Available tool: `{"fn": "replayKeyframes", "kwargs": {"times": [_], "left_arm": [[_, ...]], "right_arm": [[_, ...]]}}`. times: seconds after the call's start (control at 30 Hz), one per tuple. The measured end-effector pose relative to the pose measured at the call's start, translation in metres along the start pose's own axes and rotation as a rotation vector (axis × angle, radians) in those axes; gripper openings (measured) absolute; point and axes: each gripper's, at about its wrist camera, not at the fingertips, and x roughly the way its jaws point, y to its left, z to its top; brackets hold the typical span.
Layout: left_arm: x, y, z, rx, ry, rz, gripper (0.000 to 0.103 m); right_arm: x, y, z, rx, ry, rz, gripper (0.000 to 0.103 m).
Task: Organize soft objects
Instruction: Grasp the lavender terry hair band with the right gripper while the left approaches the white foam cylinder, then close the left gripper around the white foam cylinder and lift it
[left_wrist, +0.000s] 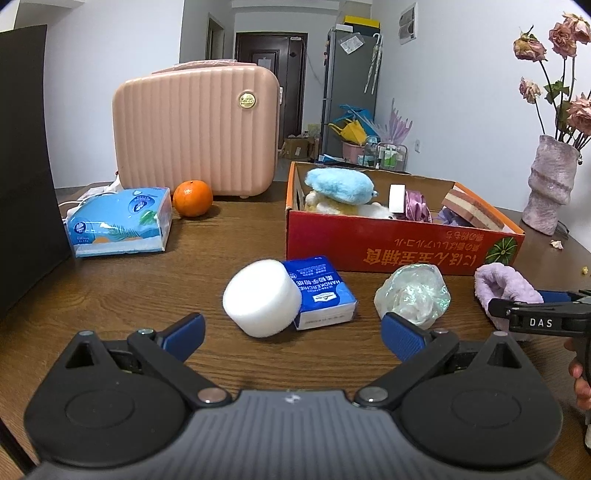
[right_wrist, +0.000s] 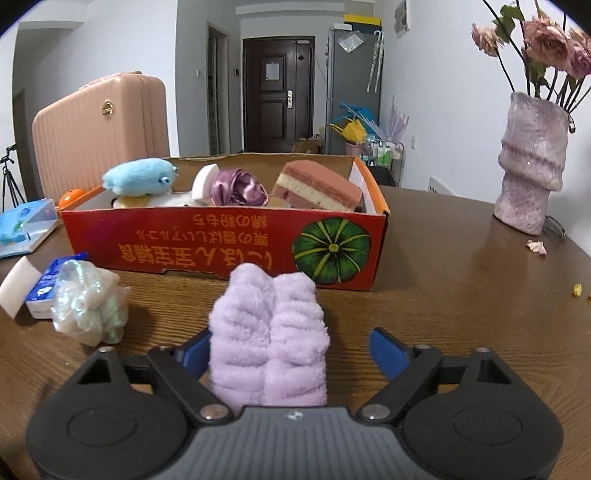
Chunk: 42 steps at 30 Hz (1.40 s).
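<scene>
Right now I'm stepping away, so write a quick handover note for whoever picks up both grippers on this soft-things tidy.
Left gripper: open, empty, low over the table, facing the white sponge and tissue pack.
Right gripper: open around the purple towel, which lies on the table between its fingers; not yet clamped.
Red box: already holds the blue plush, a satin scrunchie, a layered sponge and a small white piece.
Left to do: towel, white sponge, tissue pack and the iridescent scrunchie are on the table in front of the box.
</scene>
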Motion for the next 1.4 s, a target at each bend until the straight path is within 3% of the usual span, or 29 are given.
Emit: {"fn": "replayKeyframes", "kwargs": {"times": [0.13, 0.23, 0.33, 0.57, 1.0, 1.4], "left_arm": [[0.001, 0.001, 0.0, -0.002, 0.005, 0.002, 0.103], [0.003, 0.001, 0.0, -0.004, 0.01, 0.003, 0.103], [0.004, 0.002, -0.001, -0.005, 0.015, 0.004, 0.103], [0.005, 0.003, 0.0, -0.014, 0.016, 0.005, 0.103], [0.009, 0.021, 0.006, -0.069, 0.012, 0.028, 0.103], [0.035, 0.038, 0.012, -0.09, 0.052, 0.061, 0.103]], "right_arm": [[0.003, -0.001, -0.001, 0.009, 0.008, 0.011, 0.071], [0.003, 0.0, -0.001, 0.004, 0.011, 0.028, 0.05], [0.004, 0.0, -0.002, 0.012, 0.022, 0.067, 0.047], [-0.004, 0.002, -0.003, 0.005, -0.01, 0.065, 0.036], [-0.033, 0.002, -0.005, 0.022, -0.131, 0.042, 0.032], [-0.037, 0.003, -0.008, 0.017, -0.143, 0.03, 0.032]]}}
